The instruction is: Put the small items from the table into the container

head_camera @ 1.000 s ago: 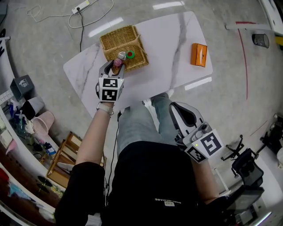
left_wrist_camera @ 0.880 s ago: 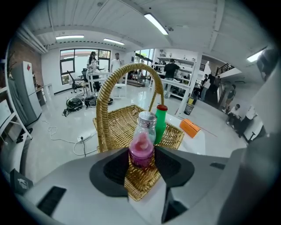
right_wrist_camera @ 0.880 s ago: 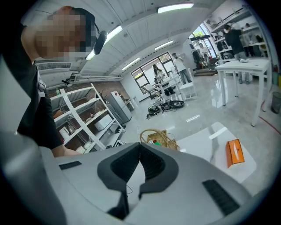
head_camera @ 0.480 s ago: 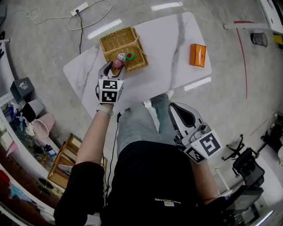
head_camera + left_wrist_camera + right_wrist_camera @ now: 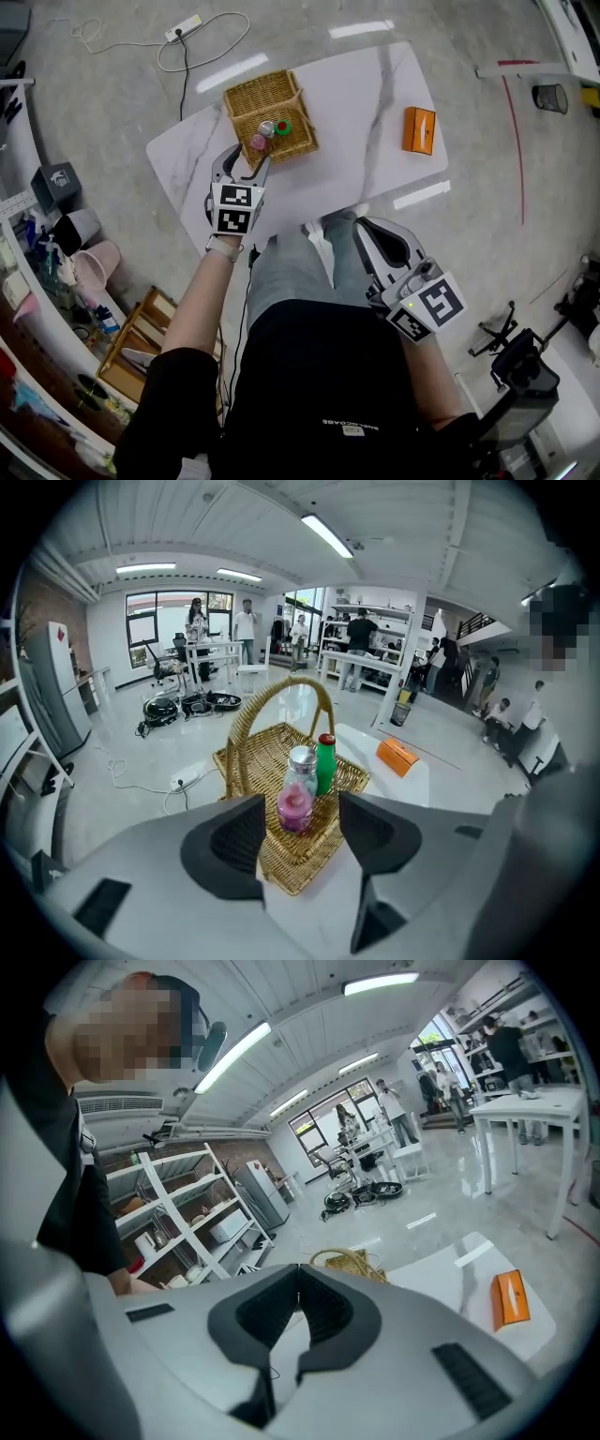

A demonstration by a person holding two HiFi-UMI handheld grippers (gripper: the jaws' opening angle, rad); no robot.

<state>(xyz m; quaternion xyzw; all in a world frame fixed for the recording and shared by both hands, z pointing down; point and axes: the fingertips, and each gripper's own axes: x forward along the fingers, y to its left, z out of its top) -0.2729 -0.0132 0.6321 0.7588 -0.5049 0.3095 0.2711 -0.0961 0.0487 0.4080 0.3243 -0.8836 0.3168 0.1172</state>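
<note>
Left tongs [image 5: 242, 161], opening and empty, are held near a wicker basket [image 5: 246, 96] on the worktop [image 5: 356, 122]; a pink bottle [image 5: 258, 142] is stood inside; right tongs [image 5: 366, 232] are pressed shut

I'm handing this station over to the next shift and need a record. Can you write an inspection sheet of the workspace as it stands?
Surface: white marble-look table.
Job's things: wicker basket holds a pink bottle, a silver-capped bottle and a green bottle, all upright.
Clutter: orange box alone near the table's right end.
Grippers: left gripper by the basket's near side, jaws opening, gripping nothing; right gripper shut, empty, held back off the table.
Cables: power strip and its cords on the floor beyond the table.
Surroundings: pink bin and shelving at left.
</note>
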